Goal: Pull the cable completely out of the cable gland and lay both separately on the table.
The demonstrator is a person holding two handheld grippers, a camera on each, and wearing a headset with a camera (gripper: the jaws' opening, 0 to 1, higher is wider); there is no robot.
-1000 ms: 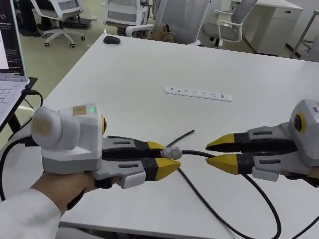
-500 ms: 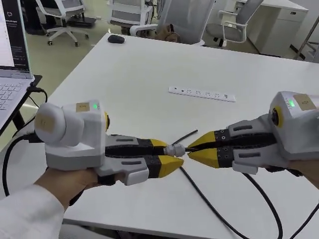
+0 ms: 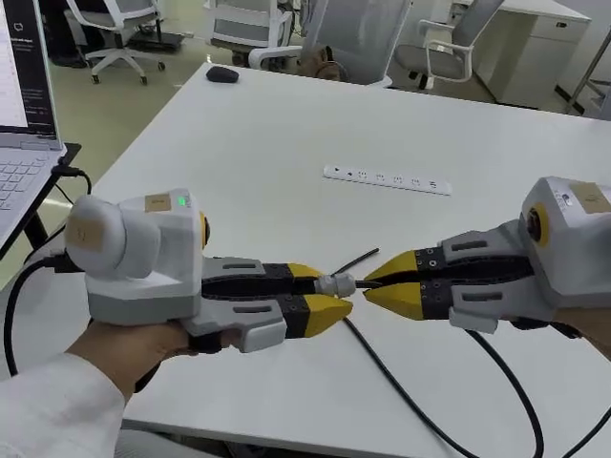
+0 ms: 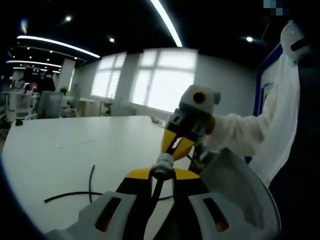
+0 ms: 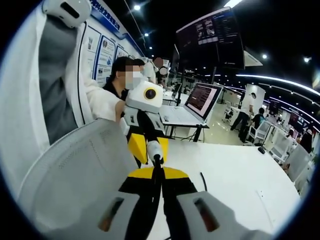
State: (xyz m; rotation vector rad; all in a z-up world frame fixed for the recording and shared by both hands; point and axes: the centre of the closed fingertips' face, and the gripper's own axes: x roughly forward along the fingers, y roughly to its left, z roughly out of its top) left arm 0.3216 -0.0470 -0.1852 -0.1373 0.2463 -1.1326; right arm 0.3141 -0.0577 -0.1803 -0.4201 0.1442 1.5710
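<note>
A small grey-white cable gland (image 3: 332, 284) sits between the yellow tips of my left gripper (image 3: 336, 292), which is shut on it just above the white table (image 3: 248, 172). A black cable (image 3: 410, 405) leaves the gland to the right and trails off toward the table's front edge. My right gripper (image 3: 370, 286) faces the left one tip to tip, shut on the cable right beside the gland. The left gripper view has the gland (image 4: 162, 164) at its jaw tips, the right gripper (image 4: 175, 144) just beyond. In the right gripper view the cable (image 5: 158, 165) runs between the jaws to the gland (image 5: 155, 149).
A white power strip (image 3: 386, 179) lies further back on the table, and a black mouse (image 3: 221, 74) at the far edge. A laptop (image 3: 19, 124) stands on a stand at the left. Office chairs (image 3: 243, 29) line the far side. A loose cable end (image 3: 358, 260) lies behind the grippers.
My right gripper has moved left up to the gland and its jaws have narrowed from wide open onto the cable. The left gripper has kept its hold on the gland.
</note>
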